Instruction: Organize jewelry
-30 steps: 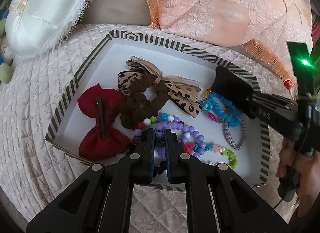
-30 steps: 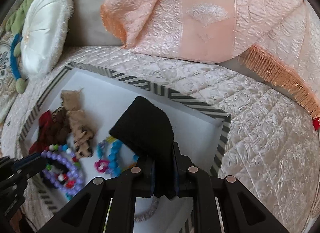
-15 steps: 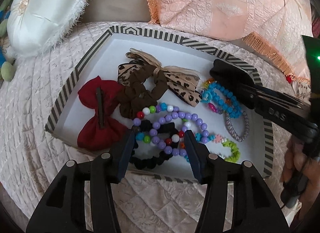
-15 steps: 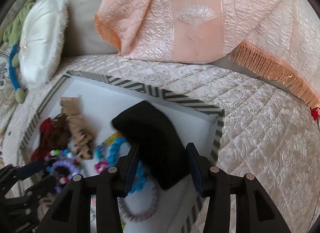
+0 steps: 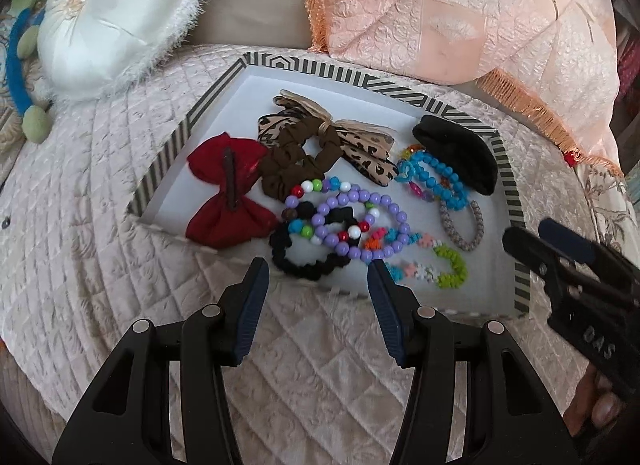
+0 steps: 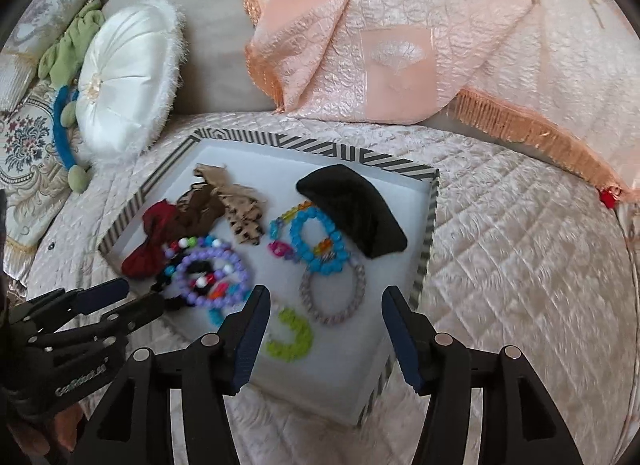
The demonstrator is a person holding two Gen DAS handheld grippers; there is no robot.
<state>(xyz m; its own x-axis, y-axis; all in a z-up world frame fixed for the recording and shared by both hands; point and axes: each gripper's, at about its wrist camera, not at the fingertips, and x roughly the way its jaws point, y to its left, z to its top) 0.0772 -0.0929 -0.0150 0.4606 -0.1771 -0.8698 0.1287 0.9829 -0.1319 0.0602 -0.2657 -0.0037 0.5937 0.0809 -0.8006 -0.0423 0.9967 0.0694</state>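
Observation:
A striped-rim tray [image 5: 362,80] [image 6: 425,249] lies on the quilted bed. In it lie a red bow [image 5: 224,193] [image 6: 150,239], a brown scrunchie [image 5: 294,161], a leopard bow [image 5: 360,147] [image 6: 242,213], a purple bead bracelet [image 5: 360,225] [image 6: 210,269] over a black scrunchie [image 5: 308,265], blue beads [image 5: 438,181] [image 6: 318,243], a grey braided band [image 5: 460,227] [image 6: 334,297], a green bracelet [image 5: 454,267] [image 6: 290,339] and a black velvet piece [image 5: 460,153] [image 6: 354,209]. My left gripper [image 5: 318,285] is open and empty just before the tray's near edge. My right gripper [image 6: 324,321] is open and empty above the tray's right part.
A round white cushion [image 5: 116,13] [image 6: 128,79] lies far left. A peach fringed cover [image 5: 460,17] [image 6: 420,37] lies behind the tray. Embroidered pillows [image 6: 28,137] are at the far left. Quilted bedspread [image 5: 320,377] surrounds the tray.
Both grippers opened and pulled back. The left one let go of the beads and black scrunchie; the right one let go of the black velvet piece, which now lies in the tray's right corner.

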